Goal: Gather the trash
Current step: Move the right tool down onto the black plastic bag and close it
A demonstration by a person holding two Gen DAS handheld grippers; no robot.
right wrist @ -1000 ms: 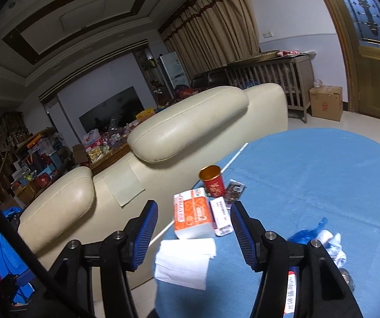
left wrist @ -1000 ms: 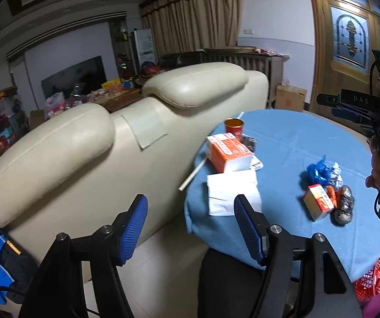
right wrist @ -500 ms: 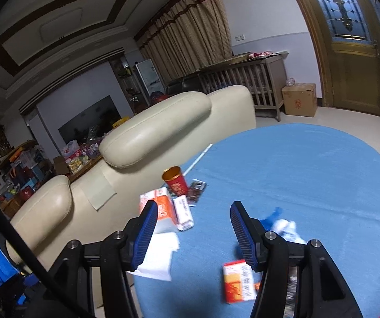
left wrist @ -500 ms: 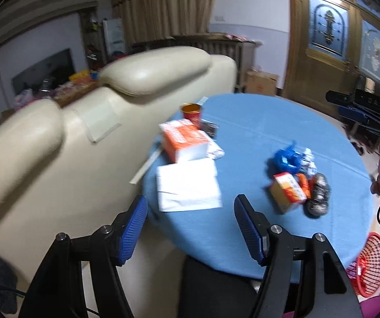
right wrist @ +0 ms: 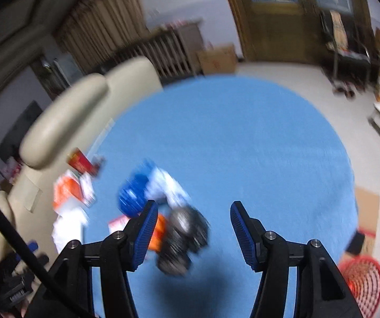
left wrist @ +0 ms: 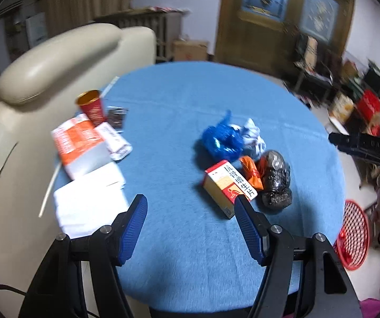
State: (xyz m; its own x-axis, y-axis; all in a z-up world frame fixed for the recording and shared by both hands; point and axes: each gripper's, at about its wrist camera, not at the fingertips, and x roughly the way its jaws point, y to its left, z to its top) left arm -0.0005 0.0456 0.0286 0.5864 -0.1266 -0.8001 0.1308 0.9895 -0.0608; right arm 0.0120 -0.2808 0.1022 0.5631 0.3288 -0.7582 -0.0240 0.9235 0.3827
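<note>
1. A round table [left wrist: 190,265] under a blue cloth is the thing to steer by; a cream sofa [left wrist: 57,61] backs right up against its left edge.
2. The trash sits in a tight cluster right of the table's middle: a crumpled blue bag [left wrist: 221,139] touching a white wad [left wrist: 253,139], an orange wrapper [left wrist: 250,172] just in front of them, a dark crinkled bag [left wrist: 276,180] at the right end, and a small yellow-and-red box [left wrist: 227,188] at the near side.
3. Along the table's sofa side lie a red cup [left wrist: 92,106], an orange-and-white carton [left wrist: 80,145] and sheets of white paper [left wrist: 89,201], well apart from the cluster.
4. A red mesh basket [left wrist: 354,233] stands on the floor beyond the table's right edge.
5. The left gripper [left wrist: 190,228] hangs over the table's near part, jaws apart with only bare cloth between them; its right finger overlaps the small box in view.
6. The right gripper [right wrist: 190,235] points down at the cluster, jaws apart, holding nothing; that view is blurred, with the dark bag just inside its left finger.
</note>
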